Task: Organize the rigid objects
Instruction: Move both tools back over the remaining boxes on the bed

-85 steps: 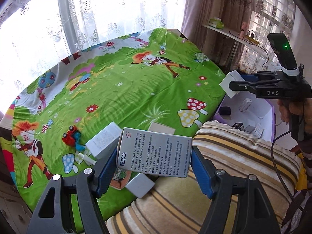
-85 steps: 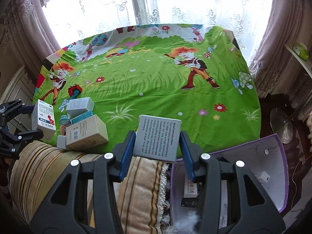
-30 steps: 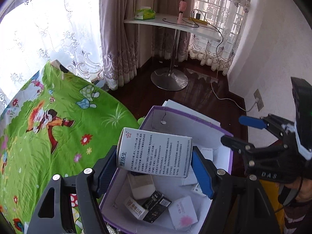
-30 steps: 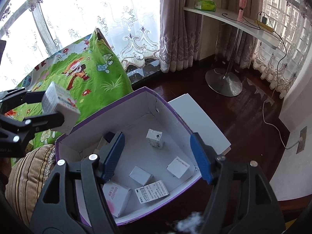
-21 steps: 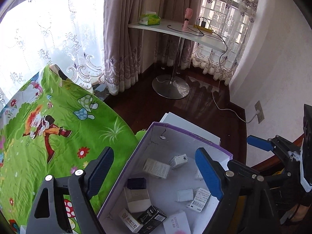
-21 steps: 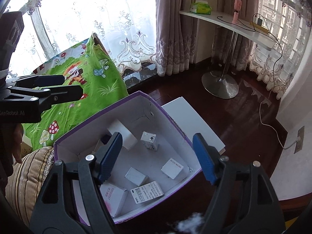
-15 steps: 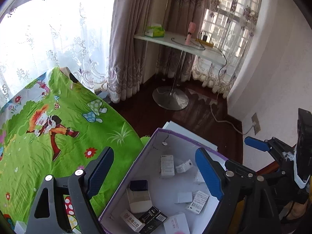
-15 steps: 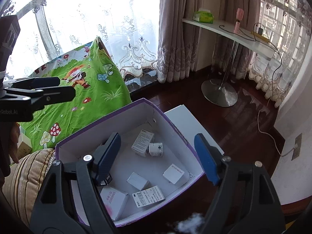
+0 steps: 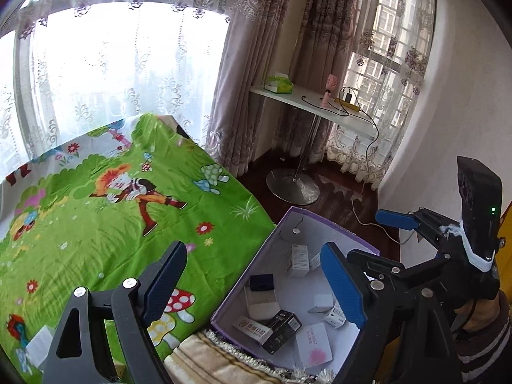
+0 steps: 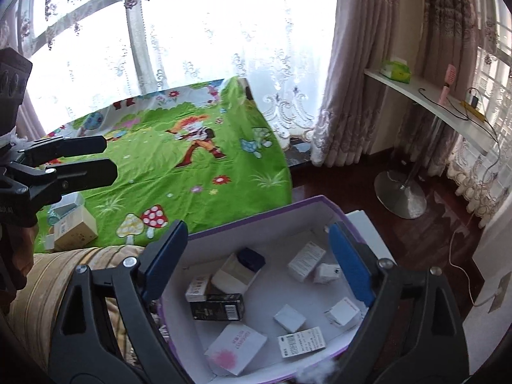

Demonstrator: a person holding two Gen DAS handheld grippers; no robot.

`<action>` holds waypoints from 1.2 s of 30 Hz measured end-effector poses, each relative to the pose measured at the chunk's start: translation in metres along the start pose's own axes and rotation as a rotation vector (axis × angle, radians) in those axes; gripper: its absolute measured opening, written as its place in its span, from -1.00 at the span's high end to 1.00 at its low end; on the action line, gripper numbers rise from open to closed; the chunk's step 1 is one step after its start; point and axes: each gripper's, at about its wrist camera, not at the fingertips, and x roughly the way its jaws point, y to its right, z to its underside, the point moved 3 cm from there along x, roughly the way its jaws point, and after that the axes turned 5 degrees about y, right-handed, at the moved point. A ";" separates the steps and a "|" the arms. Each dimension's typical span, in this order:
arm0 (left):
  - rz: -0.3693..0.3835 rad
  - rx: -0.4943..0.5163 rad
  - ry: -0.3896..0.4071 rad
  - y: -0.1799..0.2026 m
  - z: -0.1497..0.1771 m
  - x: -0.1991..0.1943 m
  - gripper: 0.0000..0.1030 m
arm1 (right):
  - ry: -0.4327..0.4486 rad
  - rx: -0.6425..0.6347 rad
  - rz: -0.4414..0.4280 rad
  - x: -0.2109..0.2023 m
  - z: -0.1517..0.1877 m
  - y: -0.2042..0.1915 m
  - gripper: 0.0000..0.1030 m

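Observation:
A purple-edged white storage box (image 9: 281,224) (image 10: 256,220) stands beside the bed and holds several small cartons, among them a black one (image 10: 217,311) and a white one with a pink mark (image 10: 235,348). My left gripper (image 9: 252,283) is open and empty, held above the box's left edge. My right gripper (image 10: 257,252) is open and empty above the box. The right gripper also shows at the right of the left wrist view (image 9: 396,220). A few cartons (image 10: 75,227) lie on the bed at the left.
The bed has a green cartoon sheet (image 9: 112,217). A striped cushion (image 10: 48,284) lies between bed and box. A white side table on a metal foot (image 9: 294,188) stands by the curtains, with a cable (image 10: 460,268) across the dark wood floor.
Both grippers carried cartons from the bed to the box and let them go; the cartons now lie in the box. Both views have since tilted up and back toward the bed.

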 end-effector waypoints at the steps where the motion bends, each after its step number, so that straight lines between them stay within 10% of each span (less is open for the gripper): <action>1: -0.018 -0.010 0.005 -0.008 0.004 -0.008 -0.68 | -0.004 -0.013 -0.017 0.001 -0.001 -0.009 -0.77; 21: -0.359 -0.328 -0.038 -0.200 0.108 -0.134 -0.60 | -0.135 -0.207 -0.231 0.040 0.004 -0.149 -0.78; 36: -0.300 -0.223 -0.324 -0.195 0.175 -0.106 -0.59 | -0.244 -0.348 -0.351 0.070 0.015 -0.231 -0.78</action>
